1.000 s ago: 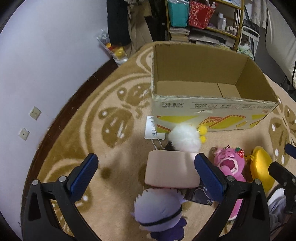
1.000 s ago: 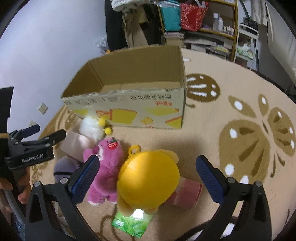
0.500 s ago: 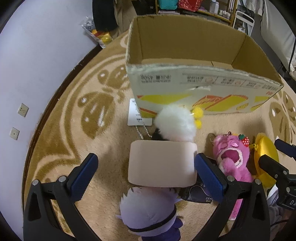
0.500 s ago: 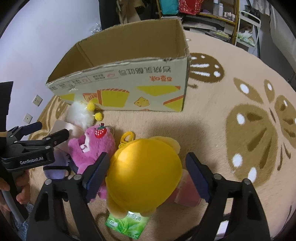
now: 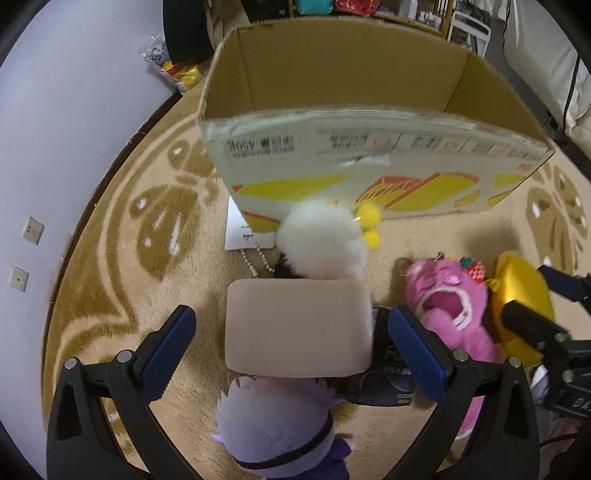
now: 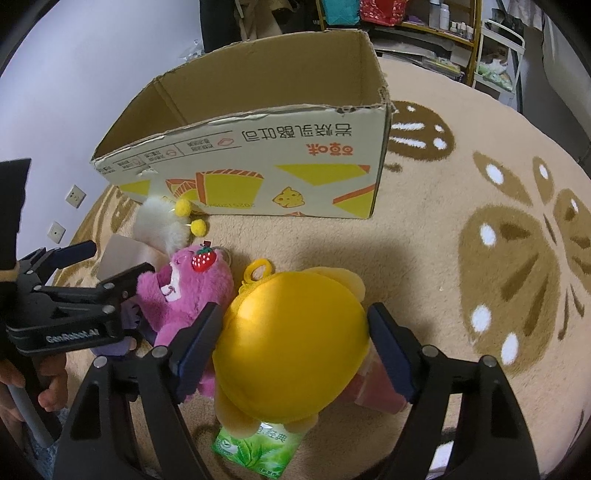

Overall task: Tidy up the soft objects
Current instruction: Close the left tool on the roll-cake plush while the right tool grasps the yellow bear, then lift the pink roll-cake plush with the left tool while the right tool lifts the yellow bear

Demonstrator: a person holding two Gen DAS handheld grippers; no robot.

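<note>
An open cardboard box point(image 5: 369, 173) point(image 6: 258, 173) stands on the rug. Before it lie a white fluffy toy with yellow pompoms point(image 5: 321, 243) point(image 6: 159, 221), a beige cushion point(image 5: 299, 328), a lilac-haired doll point(image 5: 273, 421), a pink plush bear point(image 5: 450, 314) point(image 6: 184, 295) and a yellow plush point(image 6: 291, 350) point(image 5: 524, 295). My left gripper point(image 5: 291, 350) is open, its fingers on either side of the beige cushion. My right gripper point(image 6: 291, 347) is open, its fingers close around the yellow plush, whether touching I cannot tell.
A white card with a bead chain point(image 5: 243, 232) lies by the box's left corner. A dark packet point(image 5: 384, 380) lies under the cushion. A green tea packet point(image 6: 258, 446) and a pink item point(image 6: 373, 391) lie under the yellow plush. Shelves point(image 6: 424, 22) stand behind; wall point(image 5: 55, 147) on the left.
Both grippers have moved forward and down toward the toys. The right gripper's jaws have narrowed around the yellow plush. The left gripper's fingers now flank the beige cushion.
</note>
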